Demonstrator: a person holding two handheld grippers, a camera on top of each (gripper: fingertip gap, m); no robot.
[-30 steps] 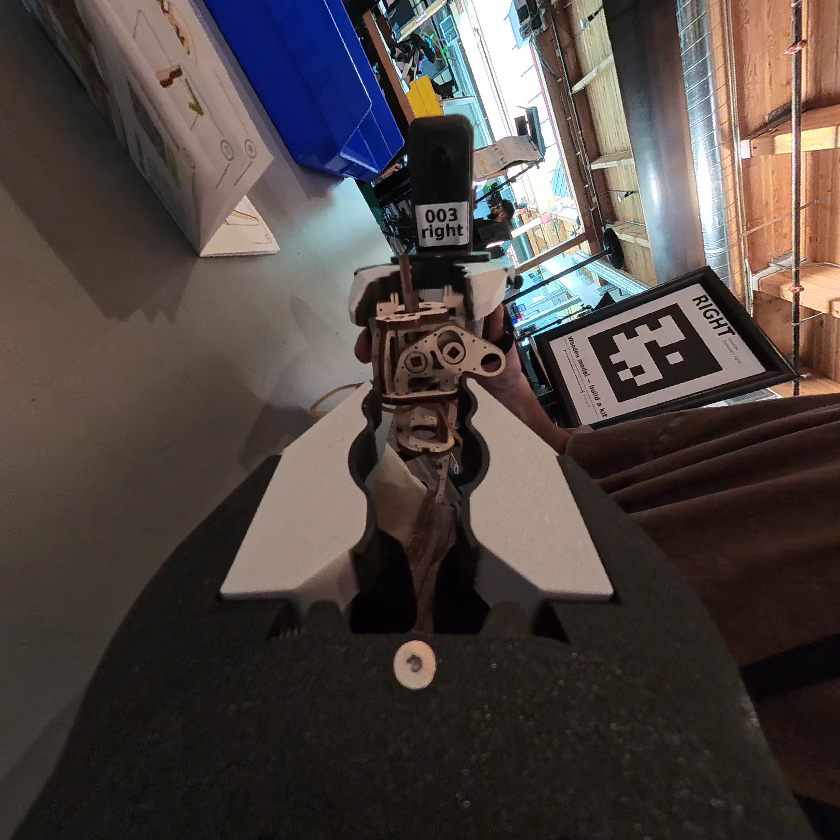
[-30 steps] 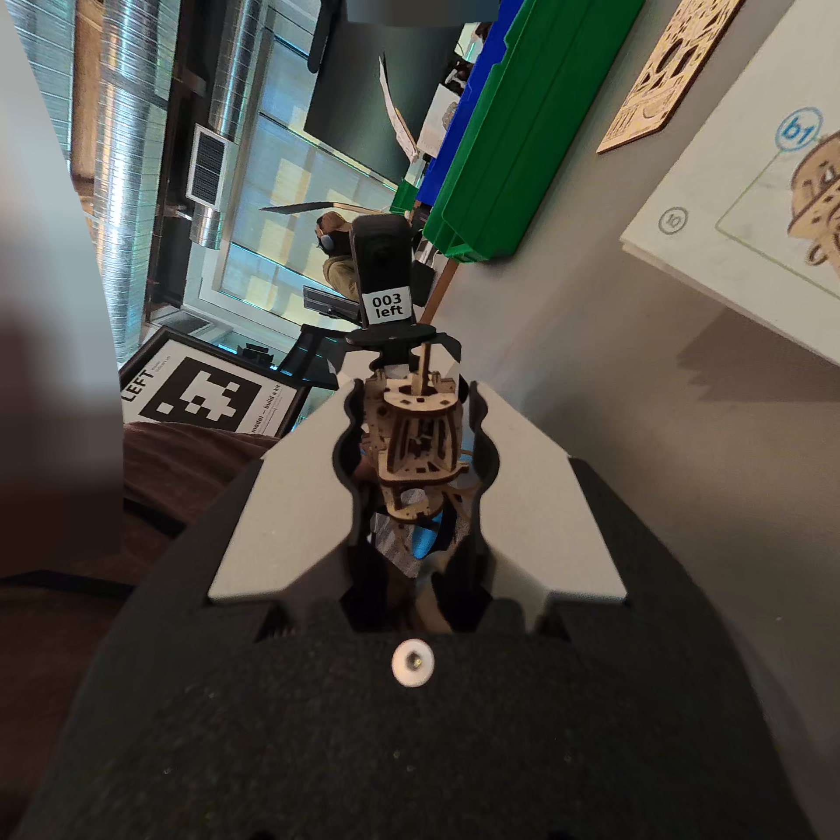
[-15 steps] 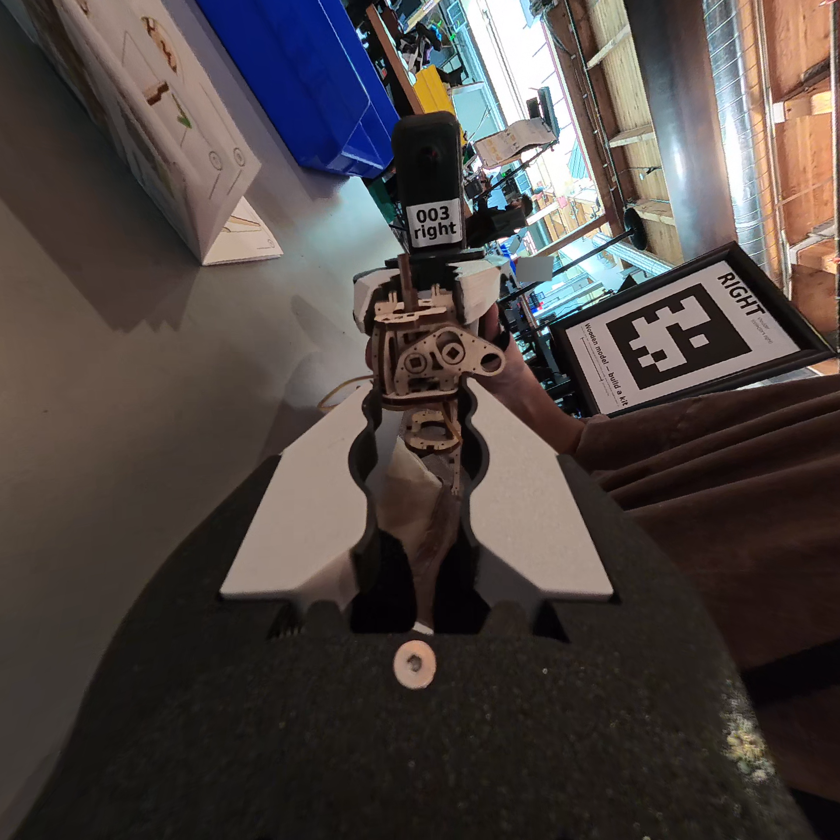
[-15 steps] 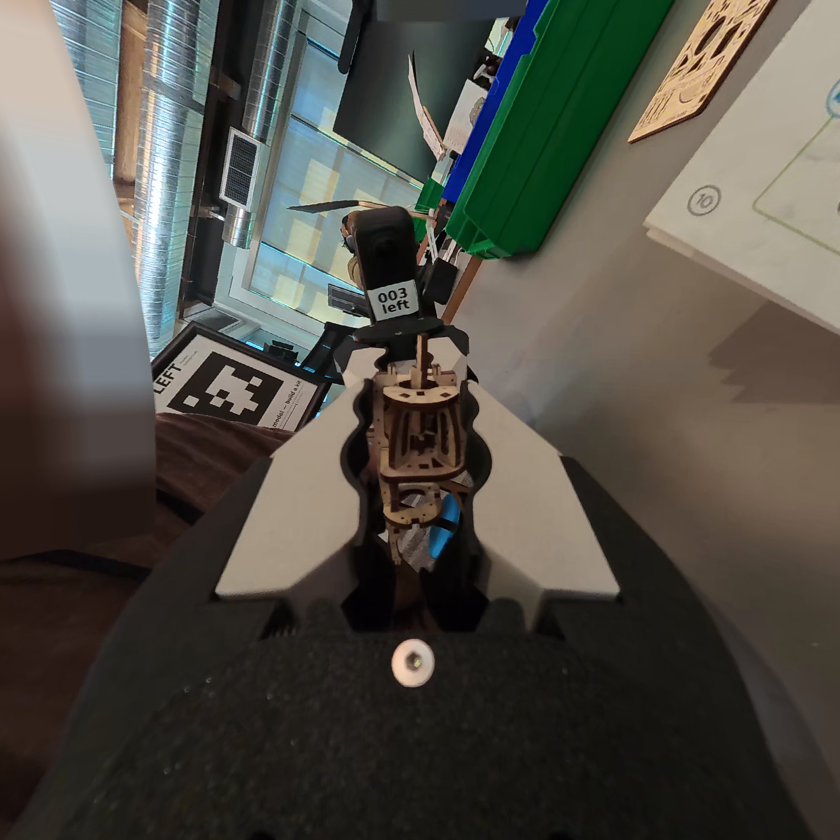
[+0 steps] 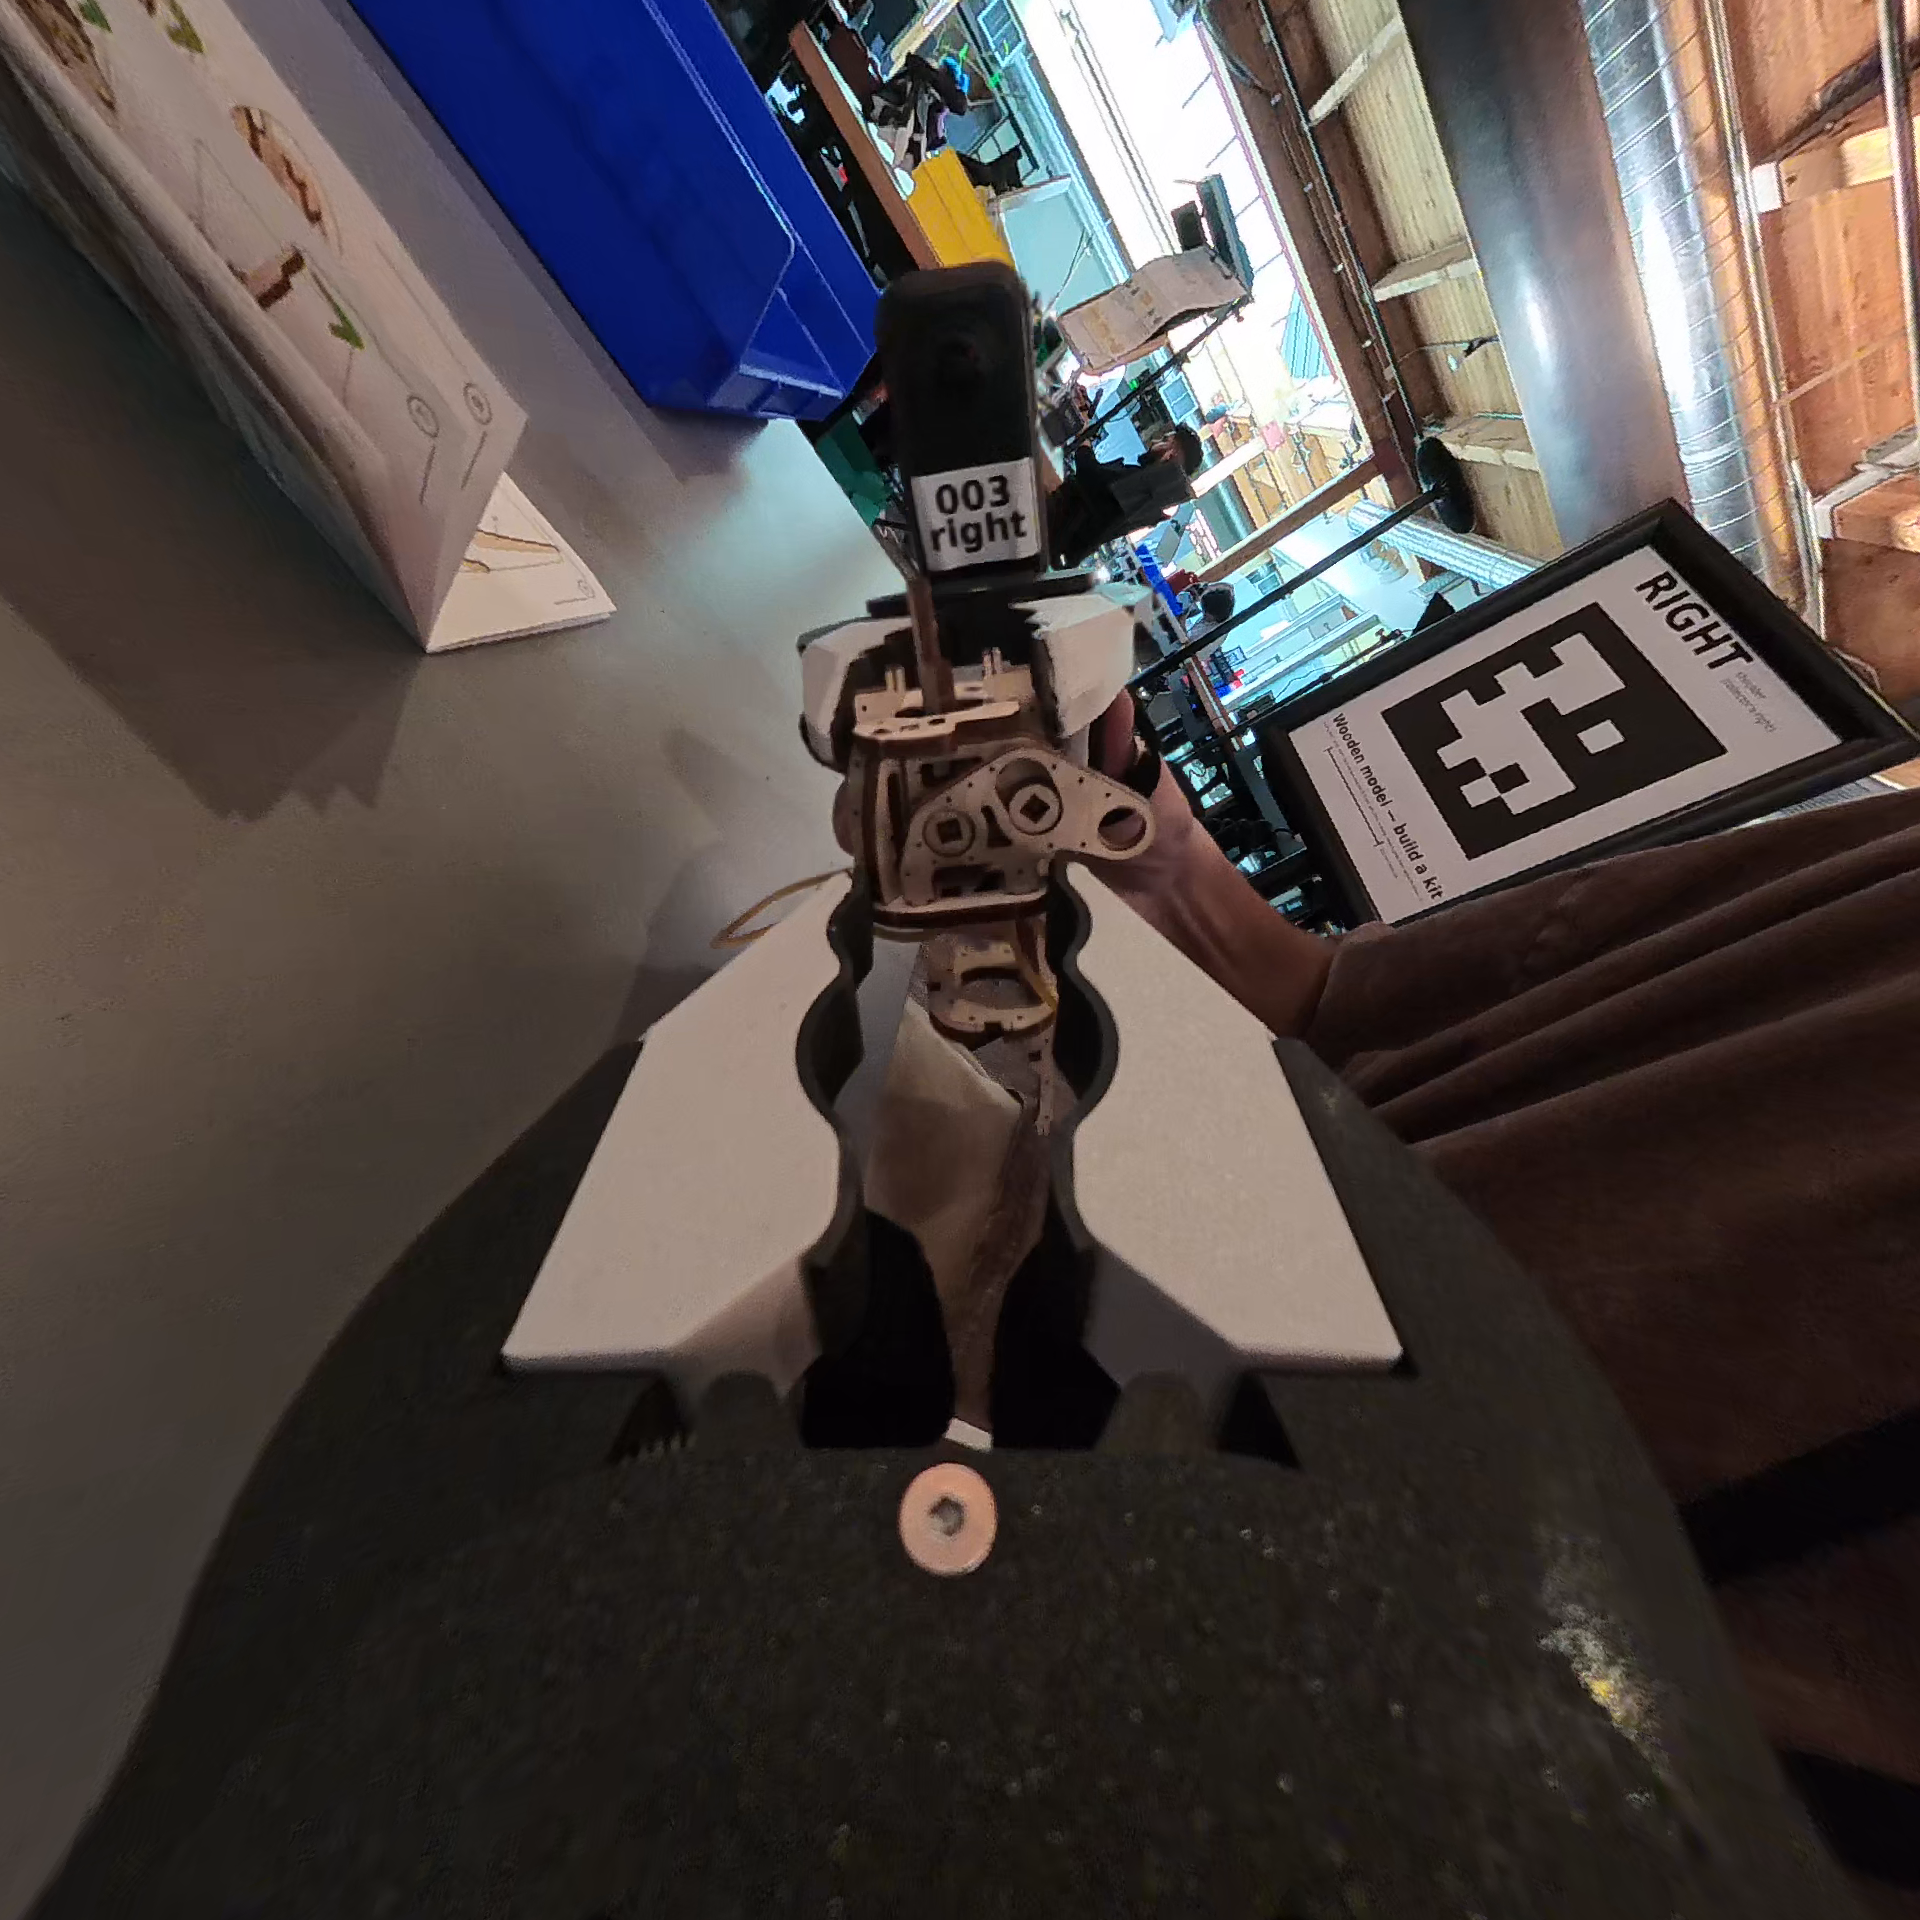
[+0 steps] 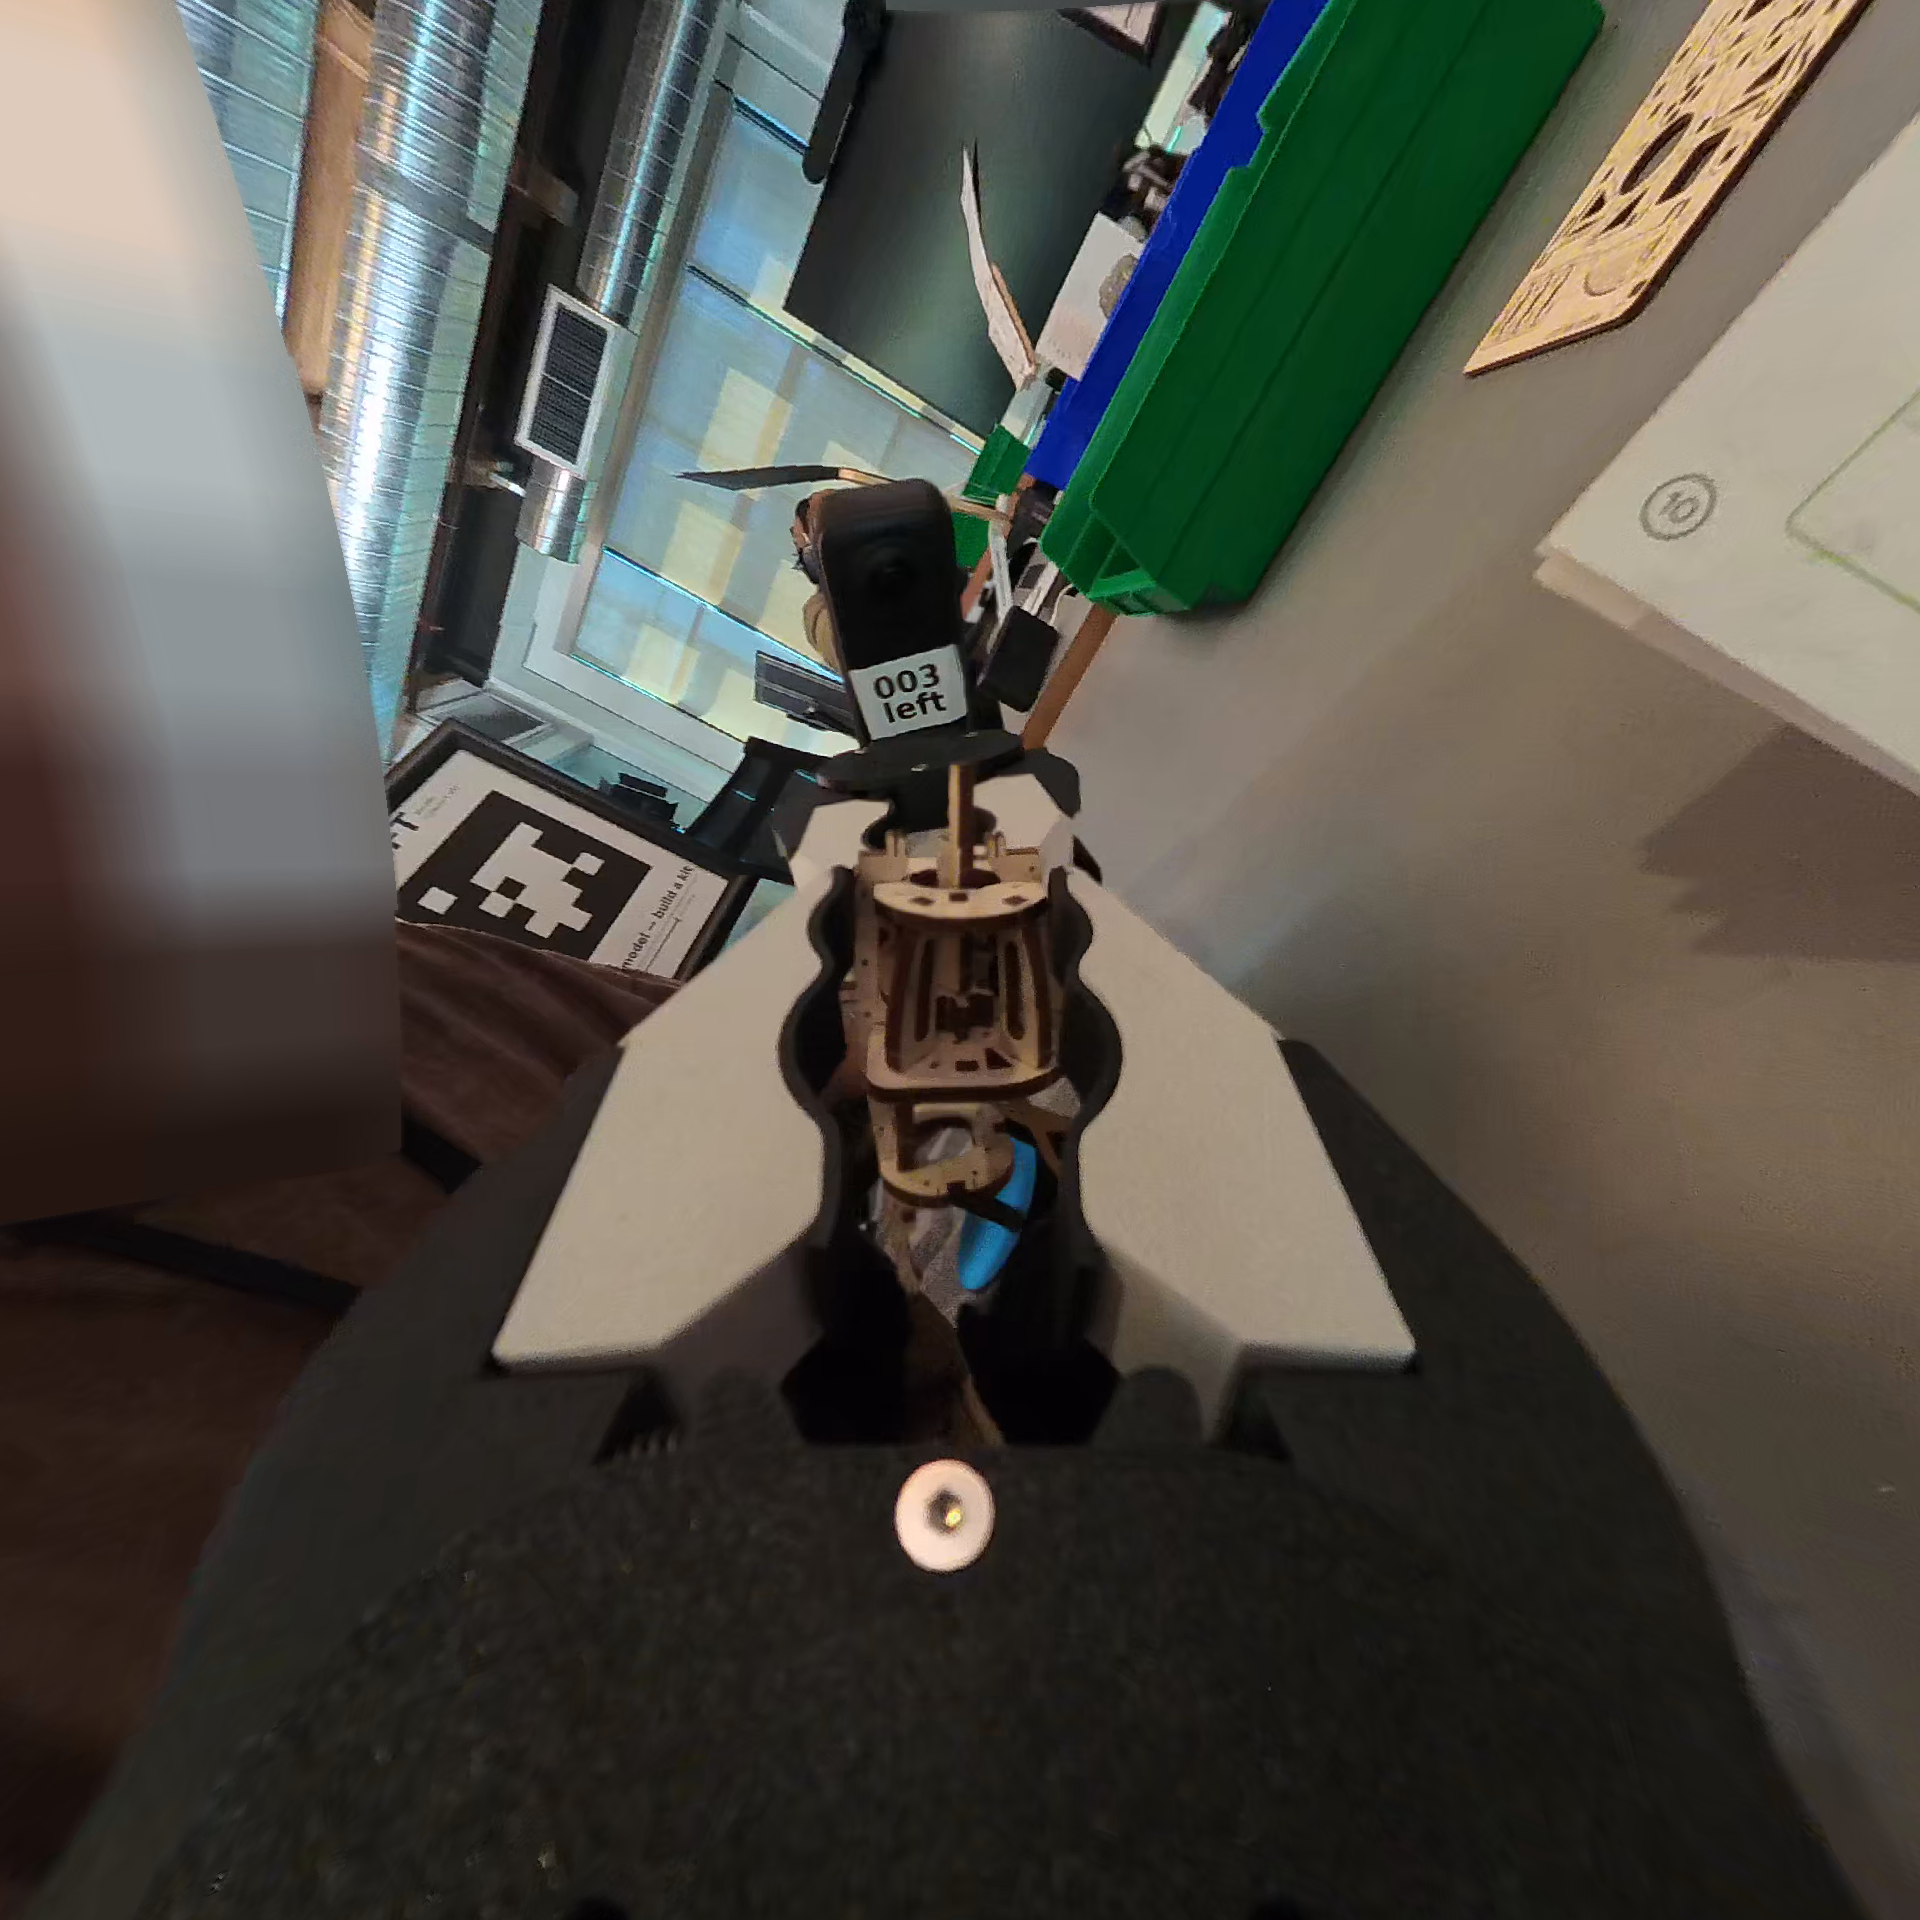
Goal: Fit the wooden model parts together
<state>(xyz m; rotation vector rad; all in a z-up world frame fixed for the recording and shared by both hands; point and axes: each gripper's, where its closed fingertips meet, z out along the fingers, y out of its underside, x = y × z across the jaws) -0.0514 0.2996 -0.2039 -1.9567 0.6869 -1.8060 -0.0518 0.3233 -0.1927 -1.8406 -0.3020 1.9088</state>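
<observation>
A small laser-cut wooden model (image 5: 987, 821) is held in the air between my two grippers, which face each other. My left gripper (image 5: 956, 914) is shut on the model's near end. My right gripper (image 5: 961, 665) shows beyond it, clamped on the far end, where a thin wooden rod (image 5: 928, 655) sticks out. In the right wrist view the model (image 6: 956, 997) sits between the grey fingers of my right gripper (image 6: 951, 894), which is shut on it. The left gripper (image 6: 935, 821) shows just behind the model, and the rod (image 6: 961, 821) points towards it.
The grey table (image 5: 260, 935) carries a white instruction booklet (image 5: 260, 312) and a blue bin (image 5: 623, 177). A framed marker sign (image 5: 1558, 727) and a brown sleeve (image 5: 1610, 1091) are at the right. A green bin (image 6: 1299, 312), a wooden parts sheet (image 6: 1683, 177) and an instruction page (image 6: 1766, 540) show in the right wrist view. The grippers are tip to tip, or close to it.
Both grippers have turned slightly together with the model still clamped between them. The background has shifted, and the model now sits squarer between the right gripper's fingers.
</observation>
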